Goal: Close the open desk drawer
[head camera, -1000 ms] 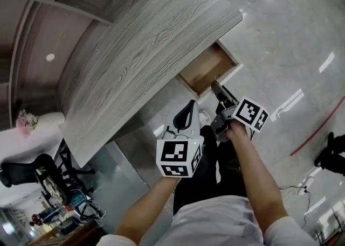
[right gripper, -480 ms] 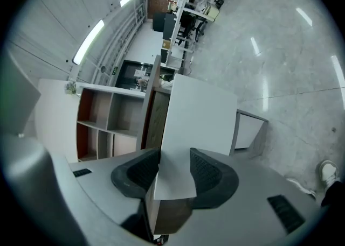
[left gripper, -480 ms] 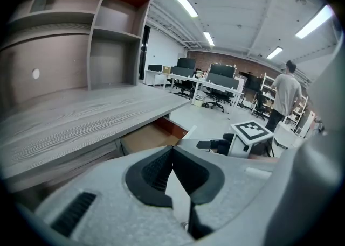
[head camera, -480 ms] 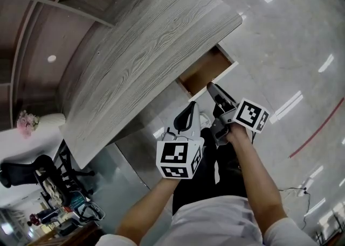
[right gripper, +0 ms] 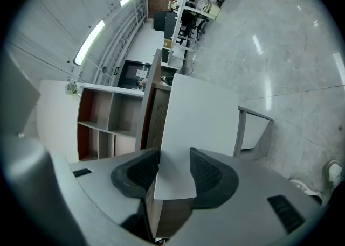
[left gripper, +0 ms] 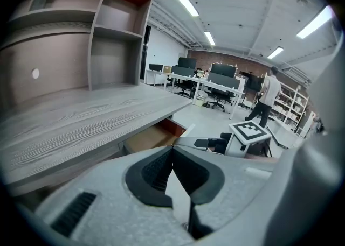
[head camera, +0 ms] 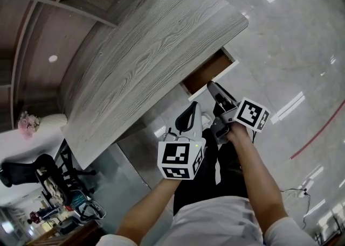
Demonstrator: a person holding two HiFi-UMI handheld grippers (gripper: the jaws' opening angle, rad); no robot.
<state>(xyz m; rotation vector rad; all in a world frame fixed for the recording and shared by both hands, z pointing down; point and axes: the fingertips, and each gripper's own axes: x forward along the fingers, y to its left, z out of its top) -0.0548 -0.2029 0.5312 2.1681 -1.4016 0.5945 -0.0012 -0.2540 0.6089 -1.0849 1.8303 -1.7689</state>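
Head view: the desk drawer (head camera: 207,71) sits partly open under the grey desk (head camera: 145,51) corner, showing a bare brown wood bottom. The right gripper (head camera: 214,86) has its jaws wide apart near the drawer's white front. The left gripper (head camera: 192,105) has its jaws pressed together, holding nothing.

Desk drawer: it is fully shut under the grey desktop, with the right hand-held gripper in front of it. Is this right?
Not shut: the head view shows the desk drawer partly open, its brown inside visible. It is under the grey desktop, with the right hand-held gripper in front of it.
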